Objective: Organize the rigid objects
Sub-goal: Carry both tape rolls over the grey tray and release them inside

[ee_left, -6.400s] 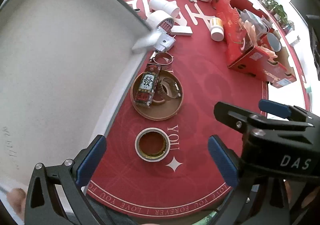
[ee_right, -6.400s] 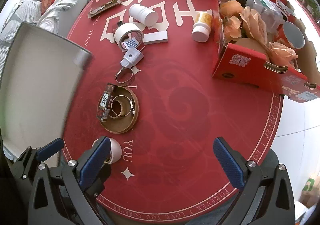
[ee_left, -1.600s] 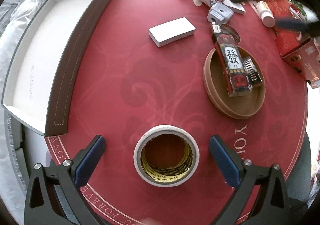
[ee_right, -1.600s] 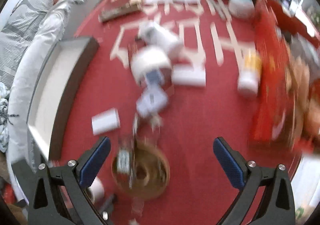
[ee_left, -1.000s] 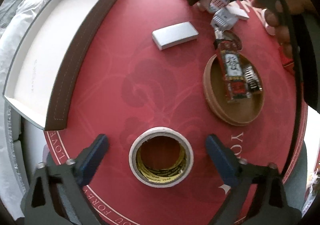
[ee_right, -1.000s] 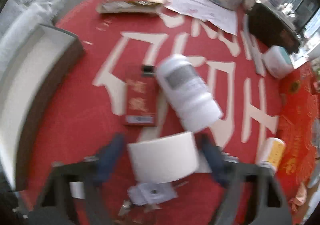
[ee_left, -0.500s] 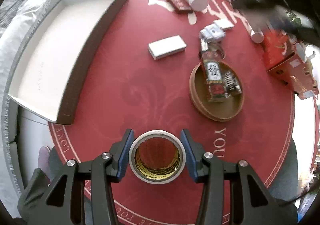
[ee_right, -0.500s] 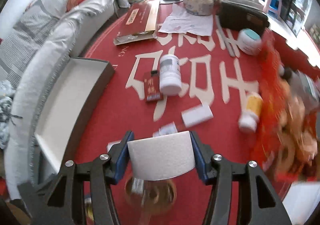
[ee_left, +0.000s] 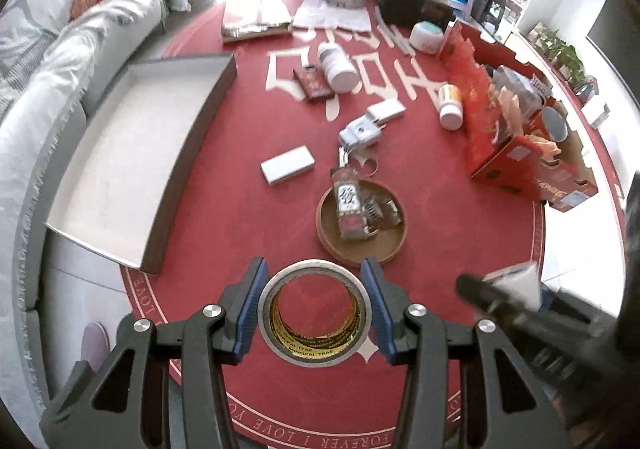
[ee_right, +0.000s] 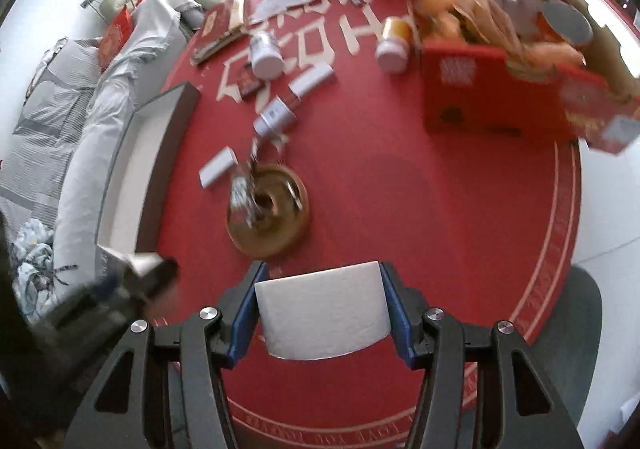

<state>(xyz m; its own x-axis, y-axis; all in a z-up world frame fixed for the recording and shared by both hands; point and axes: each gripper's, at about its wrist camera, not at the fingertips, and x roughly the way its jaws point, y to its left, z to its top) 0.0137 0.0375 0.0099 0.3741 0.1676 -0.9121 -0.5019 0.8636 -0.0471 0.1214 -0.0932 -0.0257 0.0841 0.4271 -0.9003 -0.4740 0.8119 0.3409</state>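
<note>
A: Left wrist view first. What does the left gripper point(ee_left: 314, 311) hold?

B: Its blue pads are clamped on a white tape ring with a yellow printed inner core point(ee_left: 313, 312), lifted above the near edge of the round red printed tablecloth point(ee_left: 248, 205). The shallow white tray with dark brown walls point(ee_left: 188, 153) lies open along the cloth's left edge, and the round brown wooden dish point(ee_left: 360, 245) of small items sits near the middle.

A: And the right wrist view?

B: The right gripper point(ee_right: 322, 313) is closed on a wide plain white tape roll point(ee_right: 322, 311), also held off the cloth near the near edge. The picture is blurred by motion.

A: Which step, then?

B: Carrying, I judge: both rolls are gripped and neither is placed. The tray looks the likely home, though I can't be sure. Next, each roll needs to travel left over the brown wall and be lowered flat before the jaws part.
</note>
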